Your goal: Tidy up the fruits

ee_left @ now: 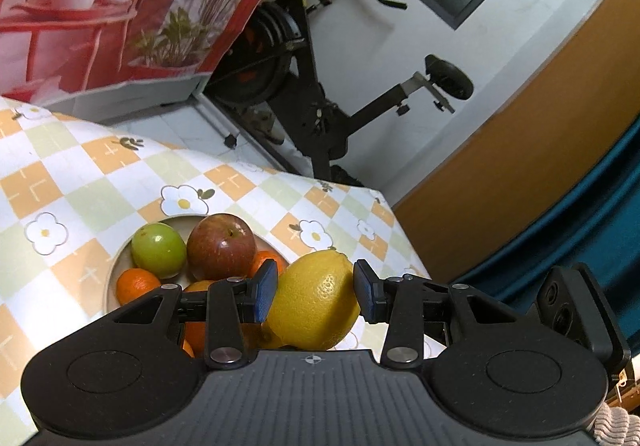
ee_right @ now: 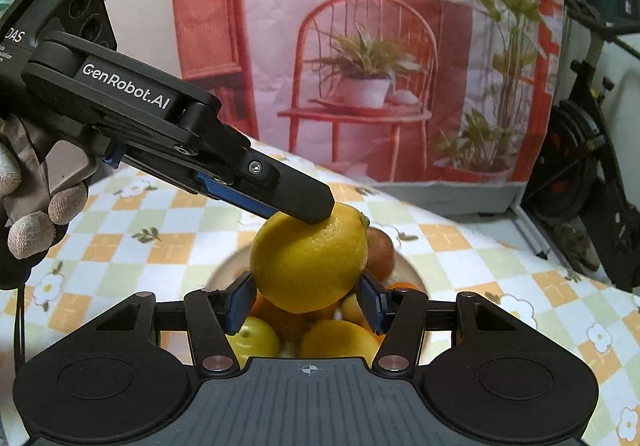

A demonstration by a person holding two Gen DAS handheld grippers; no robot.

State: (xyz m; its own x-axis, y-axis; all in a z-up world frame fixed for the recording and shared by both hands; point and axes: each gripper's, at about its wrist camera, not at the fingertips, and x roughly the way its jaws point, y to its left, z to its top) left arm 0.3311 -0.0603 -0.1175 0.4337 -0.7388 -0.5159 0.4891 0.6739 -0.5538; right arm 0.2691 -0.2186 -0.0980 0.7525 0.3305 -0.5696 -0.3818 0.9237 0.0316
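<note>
We hold one lemon (ee_right: 310, 258) with both the left gripper (ee_left: 315, 292) and the right gripper (ee_right: 306, 300) — each pair of jaws clamped on its sides — just above the bowl (ee_left: 114, 272) of fruit, so next we must carry it together to its spot.

A lived-in home room, to judge by the flower-print checked tablecloth (ee_left: 100, 173) under the tongs, the exercise bike (ee_left: 304, 85) standing beyond the table's far edge, the printed cloth backdrop of potted plants and a red chair (ee_right: 360, 85) straight ahead, and teal curtains (ee_left: 580, 226) off to the right.
</note>
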